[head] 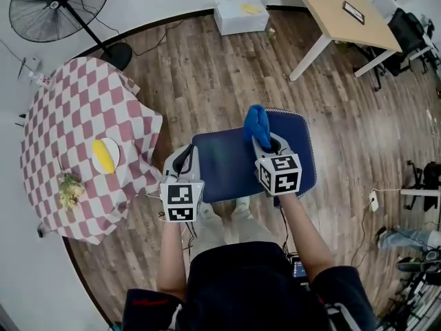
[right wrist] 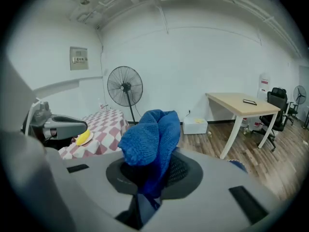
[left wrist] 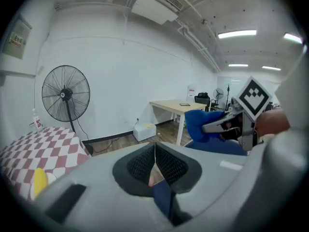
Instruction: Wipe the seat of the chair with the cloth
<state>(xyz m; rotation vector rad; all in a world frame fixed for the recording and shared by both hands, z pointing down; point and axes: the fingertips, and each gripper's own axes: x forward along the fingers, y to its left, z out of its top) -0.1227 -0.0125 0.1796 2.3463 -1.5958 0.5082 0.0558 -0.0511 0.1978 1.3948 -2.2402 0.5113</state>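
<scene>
cloth (right wrist: 145, 139): blue nubbly terry | seat (head: 224, 164): matt woven fabric | floor (head: 207, 74): wood planks, slight sheen | tablecloth (head: 76, 109): checked soft fabric

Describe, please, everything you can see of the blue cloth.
The blue cloth looks like thick, nubbly terry. It is bunched into a soft wad, clamped between the jaws of the right gripper, its bulk standing up beyond them and a fold trailing below. In the head view it sits over the far edge of the dark blue chair seat; whether it touches the seat I cannot tell.
</scene>
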